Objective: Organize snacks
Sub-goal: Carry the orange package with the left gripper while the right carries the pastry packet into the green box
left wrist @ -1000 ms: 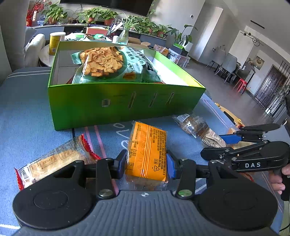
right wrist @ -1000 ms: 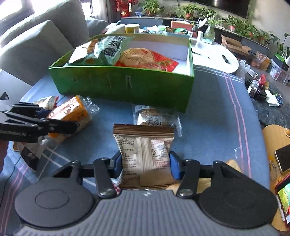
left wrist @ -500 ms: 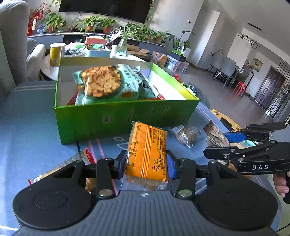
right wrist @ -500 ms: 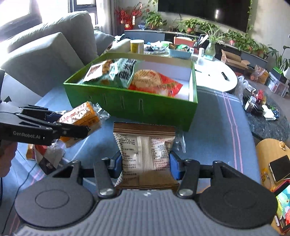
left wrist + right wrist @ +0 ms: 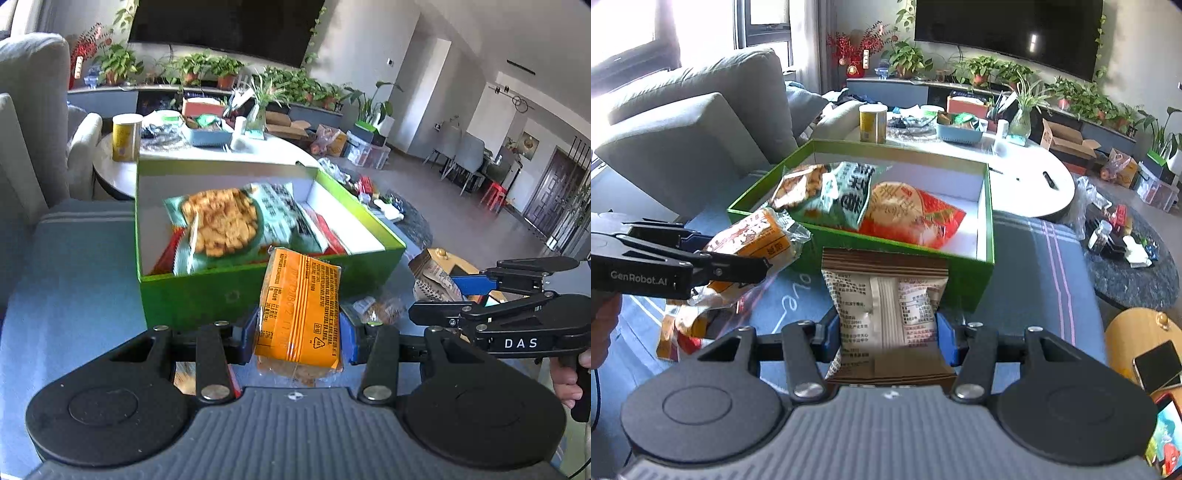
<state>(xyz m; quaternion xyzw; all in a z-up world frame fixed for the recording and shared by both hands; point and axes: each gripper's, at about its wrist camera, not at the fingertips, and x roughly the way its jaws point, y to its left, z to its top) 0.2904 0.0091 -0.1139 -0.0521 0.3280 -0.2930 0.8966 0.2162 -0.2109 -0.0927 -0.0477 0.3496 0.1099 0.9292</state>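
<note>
Clamping the orange foil snack packet (image 5: 300,314) low, the left claw (image 5: 298,334) and the right claw (image 5: 886,334), pinching a beige paper-wrapped biscuit pack (image 5: 886,306), could snag the green cardboard box (image 5: 984,258) rim at frame centre.

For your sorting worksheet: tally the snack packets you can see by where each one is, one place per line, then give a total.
Held in grippers: 2, the orange packet and the beige packet
Inside the green box: 2, green bag, red bag
Loose on the blue cloth: 2, clear packet, orange-red packet
Total: 6
</note>
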